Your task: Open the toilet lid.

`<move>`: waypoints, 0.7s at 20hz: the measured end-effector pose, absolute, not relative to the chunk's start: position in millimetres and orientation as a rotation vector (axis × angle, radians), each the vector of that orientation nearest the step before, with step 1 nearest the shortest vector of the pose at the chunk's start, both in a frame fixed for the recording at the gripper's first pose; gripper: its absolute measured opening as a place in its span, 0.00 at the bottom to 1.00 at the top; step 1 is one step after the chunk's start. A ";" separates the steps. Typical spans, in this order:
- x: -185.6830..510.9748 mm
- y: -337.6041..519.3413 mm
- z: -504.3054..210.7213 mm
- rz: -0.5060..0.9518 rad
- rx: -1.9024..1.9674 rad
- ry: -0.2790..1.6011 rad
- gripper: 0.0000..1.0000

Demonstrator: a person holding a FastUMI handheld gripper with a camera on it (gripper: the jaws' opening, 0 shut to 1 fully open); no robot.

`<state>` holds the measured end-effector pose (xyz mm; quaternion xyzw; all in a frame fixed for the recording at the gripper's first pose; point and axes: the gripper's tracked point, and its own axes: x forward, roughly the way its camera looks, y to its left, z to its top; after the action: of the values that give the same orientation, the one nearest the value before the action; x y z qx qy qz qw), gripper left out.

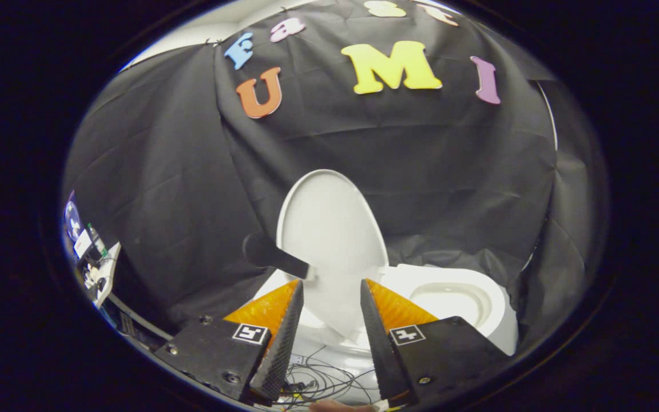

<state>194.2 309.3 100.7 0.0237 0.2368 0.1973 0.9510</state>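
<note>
Jaws of gripper (pixel 331 281) apart; raised toilet lid (pixel 329 229) just ahead, between them.

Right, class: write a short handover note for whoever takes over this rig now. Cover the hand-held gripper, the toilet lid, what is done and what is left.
Hand-held gripper: fingers open, holding nothing; the raised lid's lower part lies between and just beyond them.
Toilet lid: up, standing nearly upright against the black cloth wall, with a dark handle on its side.
Toilet bowl: uncovered, beside the lid.
Done: lid looks open.
Left: probably just back the gripper away.
</note>
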 end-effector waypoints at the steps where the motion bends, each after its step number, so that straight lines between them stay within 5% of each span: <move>1: 191.9 295.9 97.5 0.384 0.053 0.475 0.64; 9: 143.6 181.1 92.8 0.262 0.030 0.317 0.64; 13: 100.3 137.0 78.5 0.225 0.047 0.263 0.96; 14: 89.4 127.0 78.7 0.216 0.055 0.245 0.95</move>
<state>89.4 127.0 78.7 0.0273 0.1217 0.1074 0.9864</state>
